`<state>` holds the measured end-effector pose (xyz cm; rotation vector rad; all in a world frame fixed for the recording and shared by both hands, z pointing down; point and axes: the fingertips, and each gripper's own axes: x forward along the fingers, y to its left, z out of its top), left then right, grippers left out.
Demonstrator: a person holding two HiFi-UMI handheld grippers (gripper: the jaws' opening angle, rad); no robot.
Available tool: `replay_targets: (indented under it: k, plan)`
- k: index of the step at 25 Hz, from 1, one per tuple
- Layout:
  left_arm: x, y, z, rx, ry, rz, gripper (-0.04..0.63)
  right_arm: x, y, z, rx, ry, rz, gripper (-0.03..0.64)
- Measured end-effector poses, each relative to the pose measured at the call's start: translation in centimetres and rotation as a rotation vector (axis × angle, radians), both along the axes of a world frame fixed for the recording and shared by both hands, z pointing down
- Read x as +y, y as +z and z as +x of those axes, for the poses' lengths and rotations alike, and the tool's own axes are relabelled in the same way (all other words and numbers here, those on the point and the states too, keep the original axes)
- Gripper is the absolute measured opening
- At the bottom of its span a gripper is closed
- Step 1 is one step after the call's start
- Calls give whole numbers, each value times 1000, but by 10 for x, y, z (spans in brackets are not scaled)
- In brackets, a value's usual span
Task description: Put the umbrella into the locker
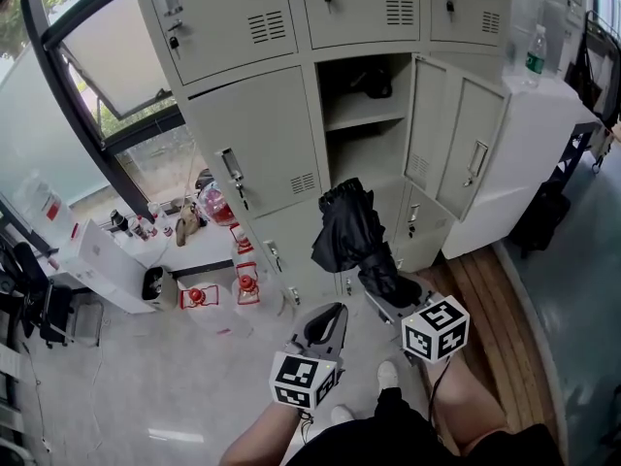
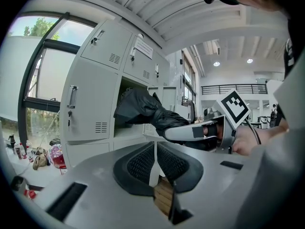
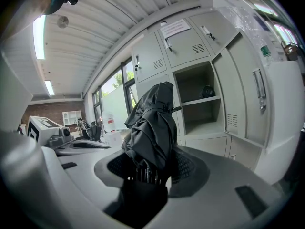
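The right tool (image 3: 151, 168) clamps the folded umbrella (image 3: 152, 123); the left tool (image 2: 155, 163) is closed and empty. Loose fabric may snag on the locker (image 1: 364, 158) rim.

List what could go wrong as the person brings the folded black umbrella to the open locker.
1. The right gripper clamps the umbrella only near one end, so the long bundle might tilt or slip in the jaws.
2. Its loose fabric bulges out and could snag on the shelf or the compartment's edge.
3. The open door stands close on the right, and the gripper might knock it on the way in.
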<state>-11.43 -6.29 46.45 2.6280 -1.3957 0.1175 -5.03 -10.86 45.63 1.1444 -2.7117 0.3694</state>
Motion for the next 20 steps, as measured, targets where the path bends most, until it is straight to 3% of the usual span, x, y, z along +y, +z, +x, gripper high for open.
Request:
replay_targets:
  k: [20]
  plan:
    - [-89,-11,52,3,-15,18,28,-95,-20,49,55,-32,46,253]
